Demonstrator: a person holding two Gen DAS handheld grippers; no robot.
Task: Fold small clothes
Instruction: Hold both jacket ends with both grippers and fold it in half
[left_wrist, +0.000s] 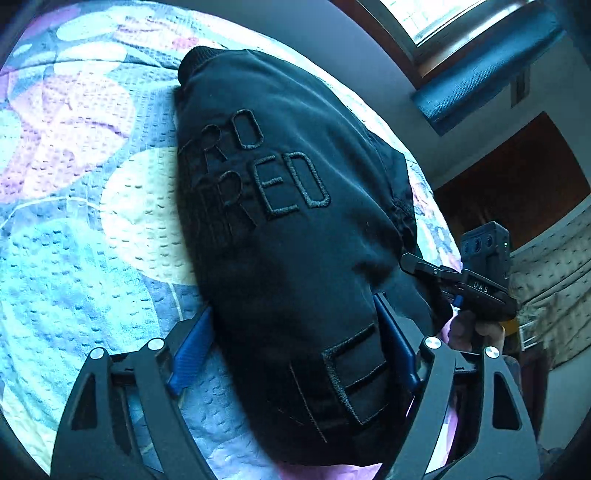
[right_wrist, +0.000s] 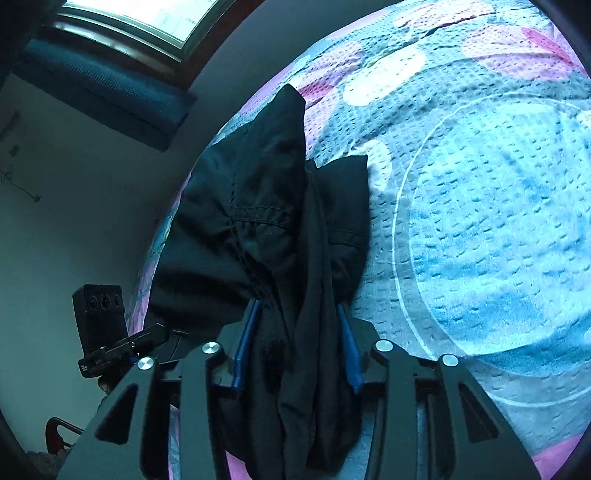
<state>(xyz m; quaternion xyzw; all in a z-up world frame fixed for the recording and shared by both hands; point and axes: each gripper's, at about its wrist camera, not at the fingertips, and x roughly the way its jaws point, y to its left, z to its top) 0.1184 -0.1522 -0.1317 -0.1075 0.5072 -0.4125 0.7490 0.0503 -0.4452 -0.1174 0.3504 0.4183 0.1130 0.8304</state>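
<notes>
**Both grippers bite the black garment over the bedspread**

While I watch through the left wrist camera, my left gripper has its two blue fingers spread fairly wide, and a thick fold of the black garment fills the gap between them, pressed against both pads. So I'm holding cloth there. The fabric bulges out ahead of the fingers, stitched block letters across it, a ribbed cuff or hem at the far end. Under it lies the quilted bedspread, pale blue with pink and cream circles.

Over on the right wrist camera, my right gripper sits a good deal narrower, blue fingers clamped on a bunched, twisted bundle of the same black garment. Cloth runs up from the jaws in gathered folds, a seam line showing, and a loose tail hangs back between the gripper's arms. The bedspread fills the right side here.

Each camera catches the other gripper at the garment's edge, the right gripper out at the side of the left view. Window above, dark blue blind under it.
</notes>
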